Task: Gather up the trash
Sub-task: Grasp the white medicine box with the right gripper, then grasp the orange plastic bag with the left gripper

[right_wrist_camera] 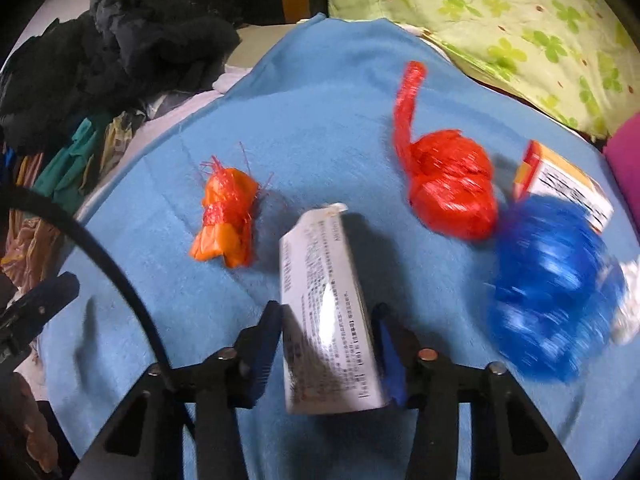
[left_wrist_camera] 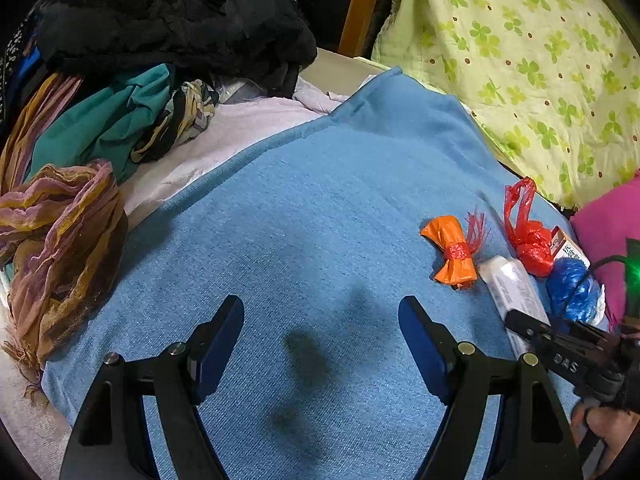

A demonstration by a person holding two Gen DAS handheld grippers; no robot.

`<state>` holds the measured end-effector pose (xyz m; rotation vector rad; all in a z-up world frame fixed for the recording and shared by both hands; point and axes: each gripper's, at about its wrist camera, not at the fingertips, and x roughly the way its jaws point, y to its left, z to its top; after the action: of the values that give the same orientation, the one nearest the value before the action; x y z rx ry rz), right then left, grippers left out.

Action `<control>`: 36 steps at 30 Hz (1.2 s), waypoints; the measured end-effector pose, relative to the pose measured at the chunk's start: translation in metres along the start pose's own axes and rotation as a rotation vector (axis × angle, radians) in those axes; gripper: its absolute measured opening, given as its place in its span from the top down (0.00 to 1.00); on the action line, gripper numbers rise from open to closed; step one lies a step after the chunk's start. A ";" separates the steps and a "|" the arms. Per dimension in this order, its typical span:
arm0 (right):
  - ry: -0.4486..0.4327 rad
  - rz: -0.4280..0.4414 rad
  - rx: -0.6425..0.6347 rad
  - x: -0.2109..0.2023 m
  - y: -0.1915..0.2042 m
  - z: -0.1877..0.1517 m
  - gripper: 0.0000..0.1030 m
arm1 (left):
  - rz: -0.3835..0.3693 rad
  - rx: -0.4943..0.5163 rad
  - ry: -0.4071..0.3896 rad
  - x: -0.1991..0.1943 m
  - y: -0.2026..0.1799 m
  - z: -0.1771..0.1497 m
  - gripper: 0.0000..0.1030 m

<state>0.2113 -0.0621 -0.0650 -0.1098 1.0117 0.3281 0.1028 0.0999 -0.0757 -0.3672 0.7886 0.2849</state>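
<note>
Trash lies on a blue blanket [left_wrist_camera: 320,208]. My right gripper [right_wrist_camera: 328,320] is shut on a white printed carton [right_wrist_camera: 324,308], gripped near its lower end; the carton also shows in the left wrist view [left_wrist_camera: 508,284]. An orange wrapper tied with red string [right_wrist_camera: 226,220] lies left of it, also in the left wrist view [left_wrist_camera: 452,252]. A red plastic bag wad [right_wrist_camera: 448,184], a blue plastic wad [right_wrist_camera: 552,292] and a small orange-and-white box [right_wrist_camera: 564,184] lie to the right. My left gripper [left_wrist_camera: 320,340] is open and empty above bare blanket.
A pile of dark and teal clothes [left_wrist_camera: 160,48] and a striped scarf [left_wrist_camera: 60,248] lie at the left. A green clover-print pillow [left_wrist_camera: 520,60] and a pink cushion [left_wrist_camera: 612,232] lie at the right. A wooden chair frame [left_wrist_camera: 356,12] stands behind.
</note>
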 end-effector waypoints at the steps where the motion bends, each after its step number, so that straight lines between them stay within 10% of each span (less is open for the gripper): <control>1: 0.000 -0.003 0.014 -0.004 -0.002 -0.003 0.54 | 0.001 0.002 -0.002 0.000 0.000 0.000 0.22; 16: -0.006 -0.130 0.007 -0.029 -0.007 -0.031 0.33 | 0.000 0.020 0.003 -0.001 -0.006 -0.004 0.22; 19: -0.009 -0.132 0.036 -0.024 -0.006 -0.034 0.55 | 0.006 0.023 0.001 0.000 -0.006 -0.004 0.22; 36: -0.224 -0.081 0.309 -0.099 -0.043 -0.125 0.55 | -0.024 0.236 0.010 0.013 -0.073 0.000 0.22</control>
<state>0.0753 -0.1549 -0.0504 0.1620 0.8223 0.1043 0.1397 0.0354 -0.0693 -0.1561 0.8179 0.1654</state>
